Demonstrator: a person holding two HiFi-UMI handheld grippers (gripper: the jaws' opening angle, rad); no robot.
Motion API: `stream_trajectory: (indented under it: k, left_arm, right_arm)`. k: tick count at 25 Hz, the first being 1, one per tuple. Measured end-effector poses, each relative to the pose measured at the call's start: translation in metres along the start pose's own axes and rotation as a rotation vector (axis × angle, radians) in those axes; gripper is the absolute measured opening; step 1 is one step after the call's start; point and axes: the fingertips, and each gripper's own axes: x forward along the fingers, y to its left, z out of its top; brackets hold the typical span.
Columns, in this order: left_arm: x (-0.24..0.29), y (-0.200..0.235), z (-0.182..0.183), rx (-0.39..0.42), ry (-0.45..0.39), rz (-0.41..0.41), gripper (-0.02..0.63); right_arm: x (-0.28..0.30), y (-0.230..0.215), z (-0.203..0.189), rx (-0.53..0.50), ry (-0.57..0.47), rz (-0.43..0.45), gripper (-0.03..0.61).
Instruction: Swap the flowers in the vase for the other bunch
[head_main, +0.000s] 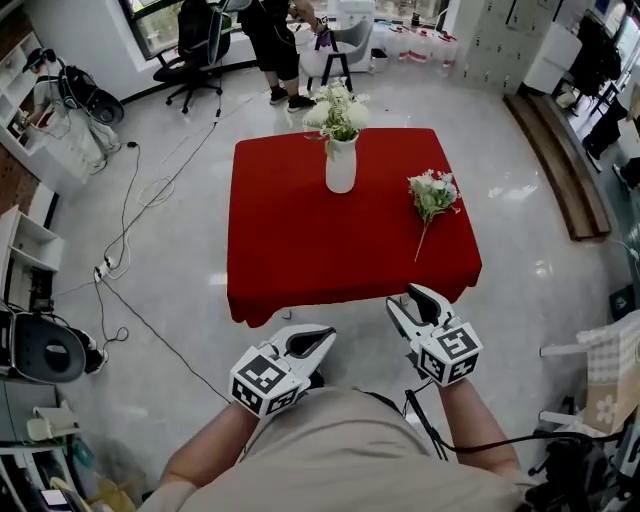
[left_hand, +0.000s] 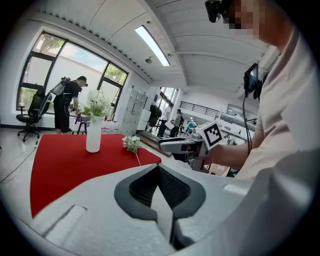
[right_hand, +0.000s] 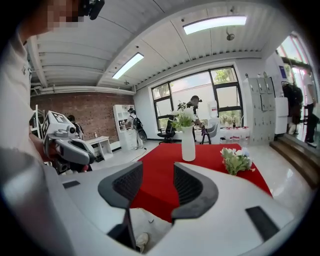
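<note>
Flowers for the swap are not in our grip yet: we hold neither bunch. Our left gripper (left_hand: 158, 170) has its jaws pressed together on nothing. Our right gripper (right_hand: 157, 175) has its jaws apart with only air between them. Both hover short of the near edge of the square table draped in red cloth (head_main: 300, 250). Ahead of the right gripper, the loose bunch of white blooms on a thin green stem (head_main: 433, 195) lies flat on the cloth. Farther ahead, nearer the far edge, the tall white ceramic vase (head_main: 340, 165) stands upright and holds the white-and-green bouquet (head_main: 337, 110). We judge the vase to be the main risk: it is narrow and nothing steadies it, so it may tip if the bouquet is pulled sideways. Pinching the flat stem could also snag the cloth and drag it, shifting the vase.
</note>
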Motion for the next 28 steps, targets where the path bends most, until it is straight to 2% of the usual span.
stream_trajectory:
  k: [5,12,16,20,25,28]
  left_arm:
    - [-0.014,0.048,0.024,0.024,-0.012,-0.047,0.006]
    - [-0.029,0.11,0.031,0.0,-0.025,-0.007,0.006]
    - [-0.025,0.122,0.043,0.004,-0.045,0.046,0.006]
    - [-0.012,0.137,0.059,-0.028,-0.066,0.126,0.006]
    - [0.003,0.151,0.072,-0.06,-0.077,0.21,0.006]
    - [0.011,0.16,0.079,-0.067,-0.084,0.246,0.006]
  right_arm:
    - [0.068,-0.017,0.034,-0.008,-0.01,-0.066,0.218]
    - [0.147,-0.049,0.074,-0.004,-0.035,-0.096,0.271]
    - [0.177,-0.079,0.1,-0.038,-0.064,-0.084,0.291]
    - [0.213,-0.115,0.126,-0.044,-0.078,-0.04,0.321]
    - [0.249,-0.149,0.16,-0.017,-0.124,0.008,0.348]
    - [0.269,-0.159,0.183,0.014,-0.166,0.046,0.389]
